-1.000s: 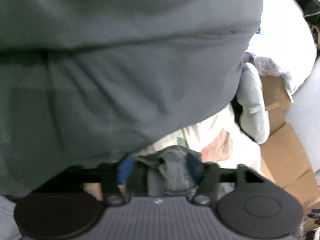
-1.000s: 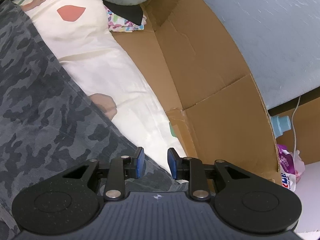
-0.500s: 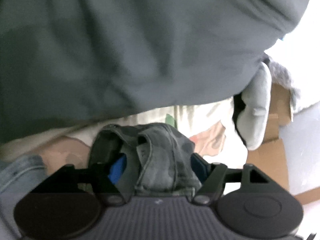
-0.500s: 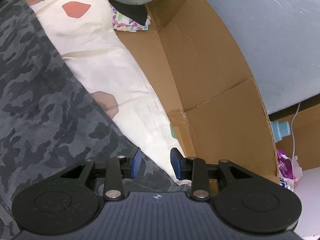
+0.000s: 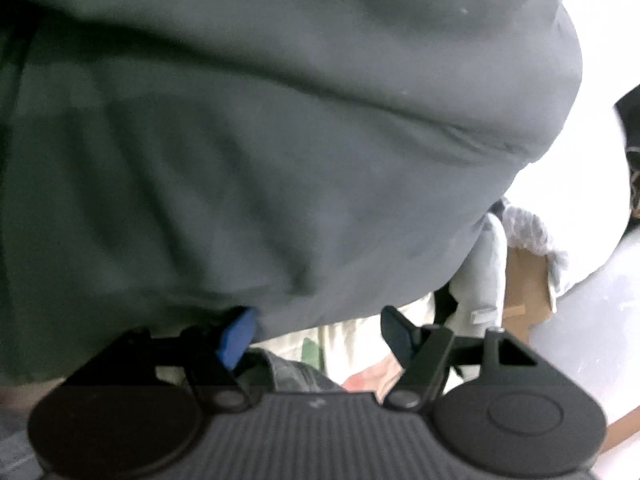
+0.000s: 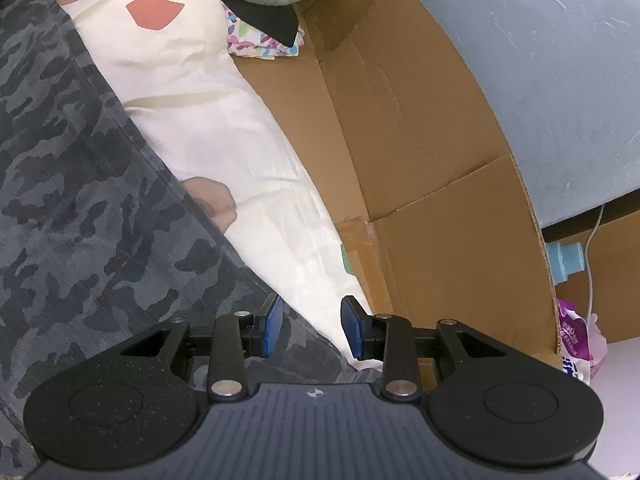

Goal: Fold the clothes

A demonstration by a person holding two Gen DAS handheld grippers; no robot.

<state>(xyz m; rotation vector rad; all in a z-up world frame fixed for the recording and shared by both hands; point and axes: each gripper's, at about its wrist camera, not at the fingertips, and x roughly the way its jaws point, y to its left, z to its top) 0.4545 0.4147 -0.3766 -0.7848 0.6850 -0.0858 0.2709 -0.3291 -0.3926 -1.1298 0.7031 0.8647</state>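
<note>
Camo garment (image 6: 80,200) lies spread on the bed sheet (image 6: 224,136), hem running diagonally away. Right gripper (image 6: 310,326), jaws part-open & empty, sits right over its near corner. Left gripper (image 5: 316,332), wide w/ nothing pinched, faces a dark grey cloth (image 5: 260,140); garment fold just below.

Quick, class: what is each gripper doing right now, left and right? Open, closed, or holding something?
Left gripper: open wide, pads pressing nothing; dark grey garment hangs just ahead.
Right gripper: open, holding nothing, over the edge of the camouflage garment.
</note>
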